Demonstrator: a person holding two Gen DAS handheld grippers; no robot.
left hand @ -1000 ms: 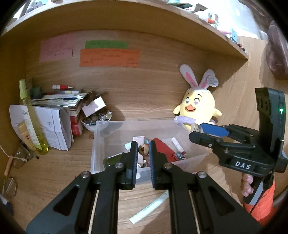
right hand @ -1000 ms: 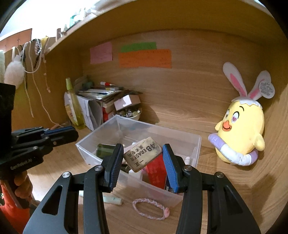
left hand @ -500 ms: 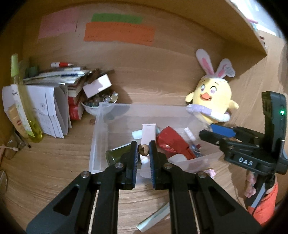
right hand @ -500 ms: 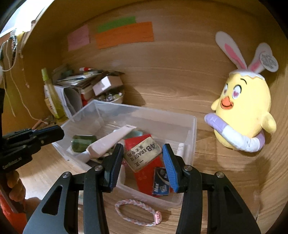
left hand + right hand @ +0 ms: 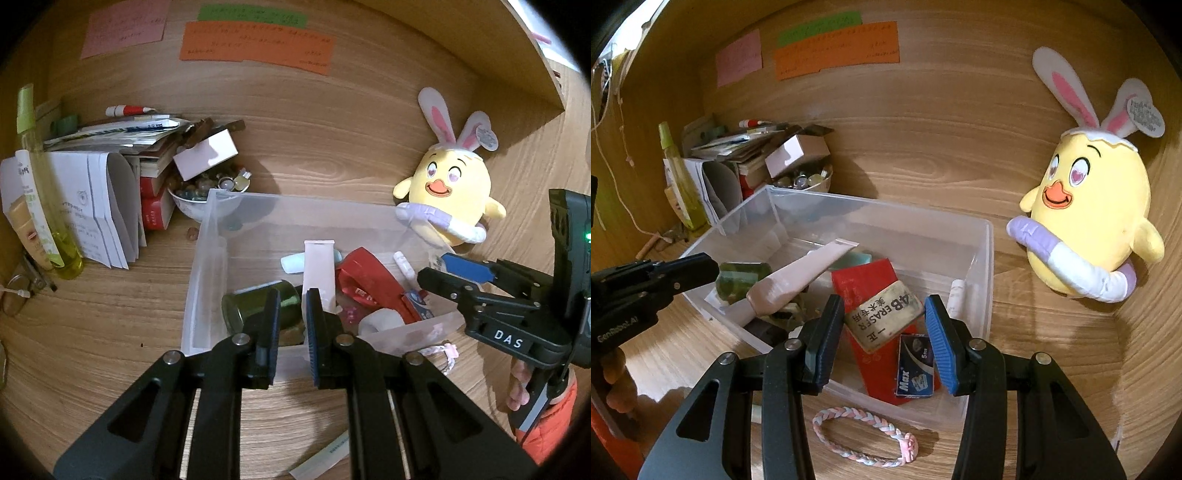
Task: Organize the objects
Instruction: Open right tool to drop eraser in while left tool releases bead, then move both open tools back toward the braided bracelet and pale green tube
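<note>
A clear plastic bin (image 5: pixel 207 273) (image 5: pixel 982 266) stands on the wooden desk. It holds a green jar (image 5: pixel 255 302), a pale pink tube (image 5: pixel 798 277), a red packet (image 5: pixel 864 280) and a small blue Max box (image 5: pixel 916 373). My right gripper (image 5: pixel 884 325) is shut on a grey 4B eraser (image 5: pixel 882 317) and holds it over the bin's near right part. My left gripper (image 5: pixel 290 325) hovers over the bin's near edge with its jaws a narrow gap apart and nothing between them. A braided bracelet (image 5: pixel 864 435) lies on the desk in front of the bin.
A yellow bunny-eared plush (image 5: pixel 1097 221) sits right of the bin. At the back left are a bowl of small items (image 5: pixel 207 192), stacked papers and books (image 5: pixel 110 184) and a green spray bottle (image 5: pixel 44 184). A white strip (image 5: pixel 321 458) lies on the desk near me.
Both grippers have moved forward and down over the bin. The small brown thing that my left gripper held is no longer between its fingers. The eraser stays gripped on the right.
</note>
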